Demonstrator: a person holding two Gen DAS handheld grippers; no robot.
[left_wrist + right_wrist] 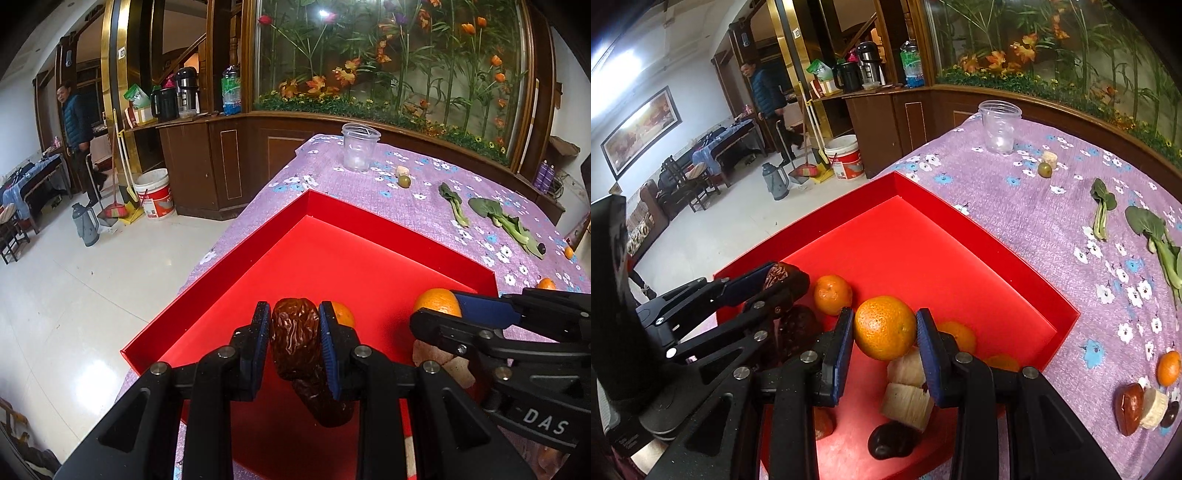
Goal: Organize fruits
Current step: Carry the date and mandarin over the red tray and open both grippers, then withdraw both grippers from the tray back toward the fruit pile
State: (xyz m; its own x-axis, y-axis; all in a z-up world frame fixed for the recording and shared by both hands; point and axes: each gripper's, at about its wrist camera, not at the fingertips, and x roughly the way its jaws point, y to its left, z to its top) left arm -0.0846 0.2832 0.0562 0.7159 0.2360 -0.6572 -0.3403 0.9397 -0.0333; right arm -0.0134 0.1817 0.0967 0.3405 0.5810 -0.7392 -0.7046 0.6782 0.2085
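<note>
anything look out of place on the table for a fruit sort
Yes: two leafy greens lie loose on the purple cloth right of the red box, vegetables among fruit. A green fruit sits stray by the plastic cup, and an orange and a red date remain outside.

1. A table under a purple flowered cloth (1015, 221) carries a shallow red box (960, 236).
2. Beyond the box's far corner stands a clear plastic cup (999, 127).
3. Right of the cup lie a pale chunk (1049, 158) and a green fruit (1044, 169).
4. Farther right of the box lie two leafy greens (1102, 206).
5. Near its right corner: an orange (1169, 367), a red date (1128, 408), a banana piece (1152, 408).
</note>
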